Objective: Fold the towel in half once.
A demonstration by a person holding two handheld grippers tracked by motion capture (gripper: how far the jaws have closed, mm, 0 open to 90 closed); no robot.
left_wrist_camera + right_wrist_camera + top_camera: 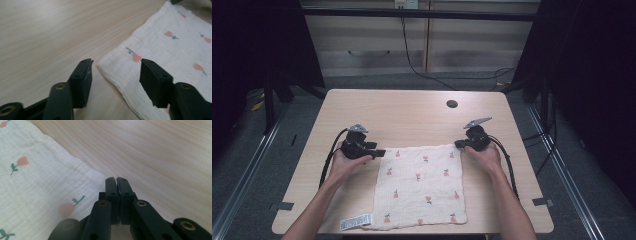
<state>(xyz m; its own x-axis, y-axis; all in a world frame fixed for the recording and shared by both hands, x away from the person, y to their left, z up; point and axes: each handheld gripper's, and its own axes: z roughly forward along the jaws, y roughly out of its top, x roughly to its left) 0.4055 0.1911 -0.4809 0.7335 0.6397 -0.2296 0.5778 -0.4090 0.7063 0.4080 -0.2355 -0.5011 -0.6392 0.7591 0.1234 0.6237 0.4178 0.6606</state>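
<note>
A white cloth (419, 185) printed with small pink tulips lies flat on the wooden table (412, 110), near its front edge. My left gripper (379, 152) is at the cloth's far left corner. In the left gripper view its jaws stand open (115, 67), and the corner of the cloth (162, 50) lies on the table between them, untouched by the pads. My right gripper (460, 144) is at the far right corner. In the right gripper view its jaws are pressed together (116, 180) right at the edge of the cloth (37, 182), pinching that corner.
A white label (356, 221) sticks out from the cloth's near left corner. A dark round hole (452, 104) sits in the tabletop at the back right. Grey tape marks (542, 202) lie near the front corners. Bare wood stretches behind the cloth.
</note>
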